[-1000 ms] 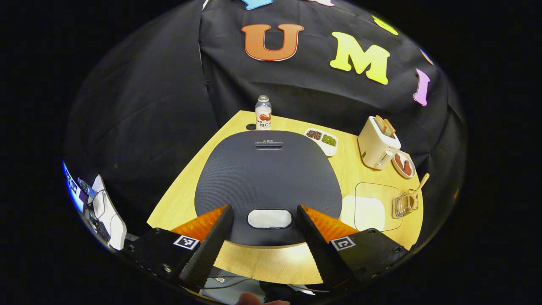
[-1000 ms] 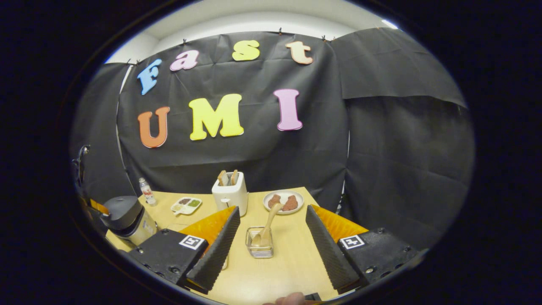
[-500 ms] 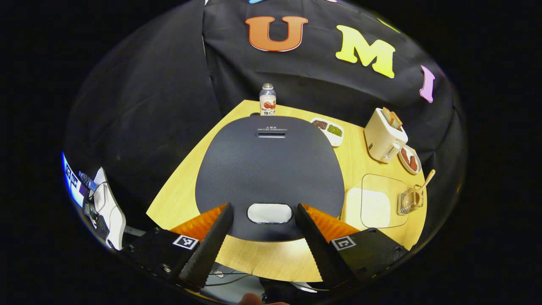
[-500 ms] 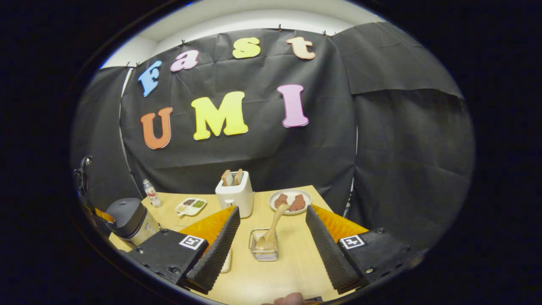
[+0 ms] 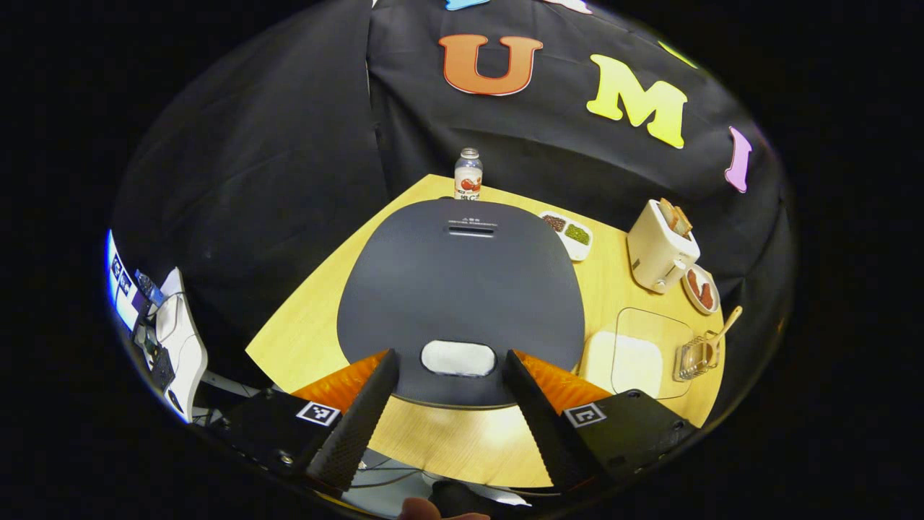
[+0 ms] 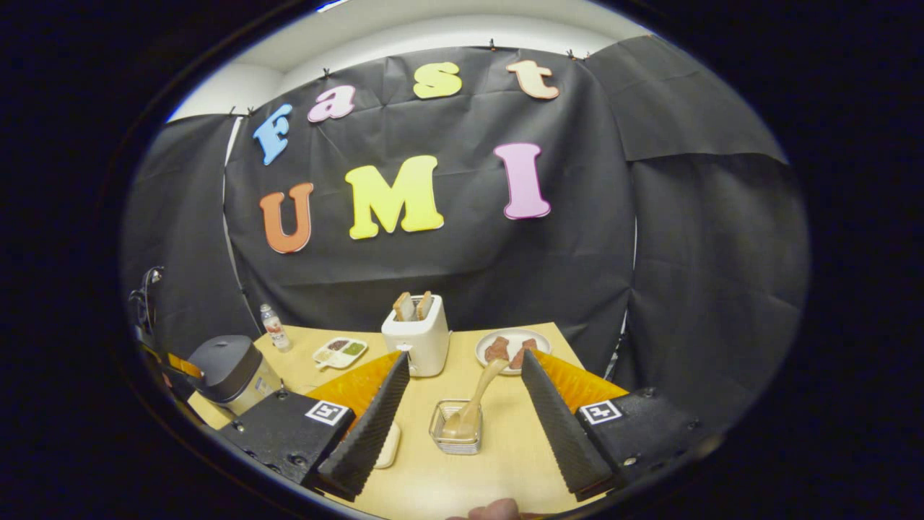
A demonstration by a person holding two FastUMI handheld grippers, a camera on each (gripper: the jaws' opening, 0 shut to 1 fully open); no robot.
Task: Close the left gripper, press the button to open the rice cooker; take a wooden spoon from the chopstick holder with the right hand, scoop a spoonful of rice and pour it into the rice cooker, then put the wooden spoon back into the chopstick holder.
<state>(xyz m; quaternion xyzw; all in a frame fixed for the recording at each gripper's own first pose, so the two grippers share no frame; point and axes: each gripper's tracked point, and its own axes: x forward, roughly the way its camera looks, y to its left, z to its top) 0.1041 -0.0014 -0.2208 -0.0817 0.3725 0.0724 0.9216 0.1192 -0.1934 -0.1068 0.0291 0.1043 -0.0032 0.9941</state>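
Note:
In the left gripper view, the dark grey rice cooker lid lies just below my left gripper. This gripper is open, and the pale oval button sits between its fingertips. A clear box of white rice stands right of the cooker, with the wire chopstick holder and its wooden spoon beyond it. In the right gripper view, my right gripper hangs open above the holder. The spoon leans up to the right, untouched. The cooker stands shut at the far left.
A white toaster with bread stands behind the holder, next to a plate of brown food. A divided dish of beans and a small bottle sit toward the back. The rice box peeks from behind my left finger.
The left gripper has drifted slightly over the lid, with the button still between its fingers. The right gripper has come nearer the holder. Both stay open.

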